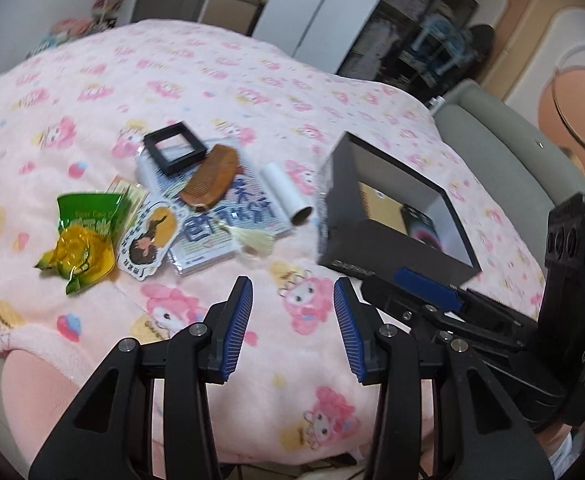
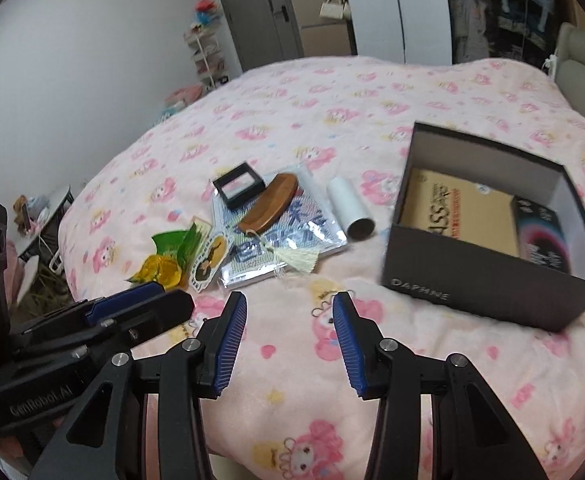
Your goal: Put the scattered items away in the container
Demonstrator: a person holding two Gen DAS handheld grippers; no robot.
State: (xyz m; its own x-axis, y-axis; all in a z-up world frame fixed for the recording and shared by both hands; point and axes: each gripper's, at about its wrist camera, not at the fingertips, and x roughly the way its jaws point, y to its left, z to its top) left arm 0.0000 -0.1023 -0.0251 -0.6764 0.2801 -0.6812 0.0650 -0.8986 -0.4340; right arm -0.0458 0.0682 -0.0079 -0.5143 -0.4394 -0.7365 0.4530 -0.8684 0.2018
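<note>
Your left gripper (image 1: 292, 292) and right gripper (image 2: 290, 308) both hang over the pink blanket (image 2: 372, 92) with fingers spread and nothing between the blue pads, each short of the dark box (image 2: 488, 284). Left of the box: the white roll (image 2: 350, 210) just beside it, then the wooden comb (image 2: 270, 202) and small black frame (image 2: 238, 188) lying on the plastic-wrapped booklet (image 2: 284, 248), a cream tassel (image 2: 302, 262) on its near edge. Farther left of the box, a cartoon sticker card (image 2: 208, 262) touches the booklet, green-and-yellow wrappers (image 2: 164, 266) beyond it; the box holds a tan package (image 2: 452, 212) and a dark carton (image 2: 540, 236).
</note>
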